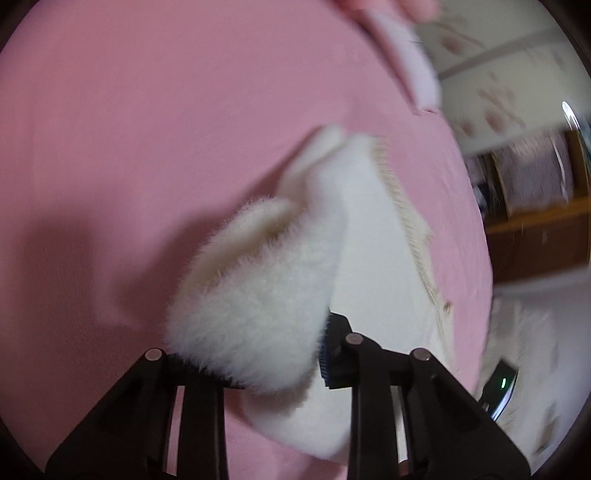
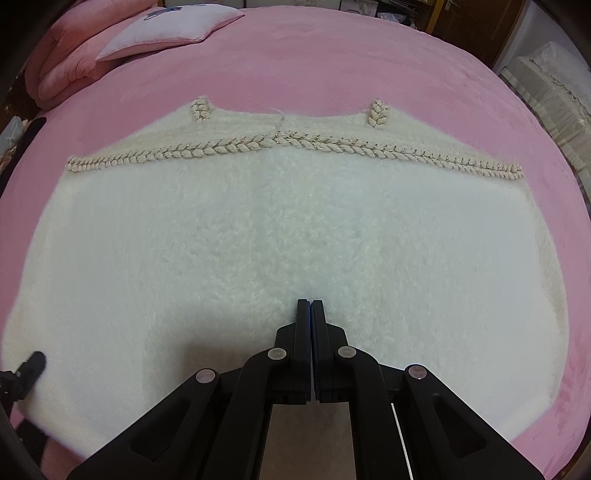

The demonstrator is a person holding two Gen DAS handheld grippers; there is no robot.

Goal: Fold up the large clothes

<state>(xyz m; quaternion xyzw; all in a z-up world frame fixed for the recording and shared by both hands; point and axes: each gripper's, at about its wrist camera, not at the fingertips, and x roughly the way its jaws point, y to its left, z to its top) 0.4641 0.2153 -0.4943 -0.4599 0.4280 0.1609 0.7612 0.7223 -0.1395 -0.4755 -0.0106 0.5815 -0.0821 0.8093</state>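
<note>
A fluffy white garment (image 2: 280,236) with a braided cream trim (image 2: 280,142) lies spread flat on the pink bed cover (image 2: 332,66). My right gripper (image 2: 309,306) is shut and empty, its tips resting just above the garment's near middle. In the left wrist view my left gripper (image 1: 258,354) is shut on a thick fold of the same white garment (image 1: 258,295), lifted off the pink cover (image 1: 147,147). The trim (image 1: 406,221) runs along the lifted edge. The left gripper's tip (image 2: 31,363) shows at the lower left of the right wrist view.
Pink pillows (image 2: 166,29) lie at the bed's far left corner. Wooden furniture (image 1: 539,236) and a white covered item (image 2: 546,85) stand beyond the bed's right side. The bed's edge curves along the right (image 2: 569,332).
</note>
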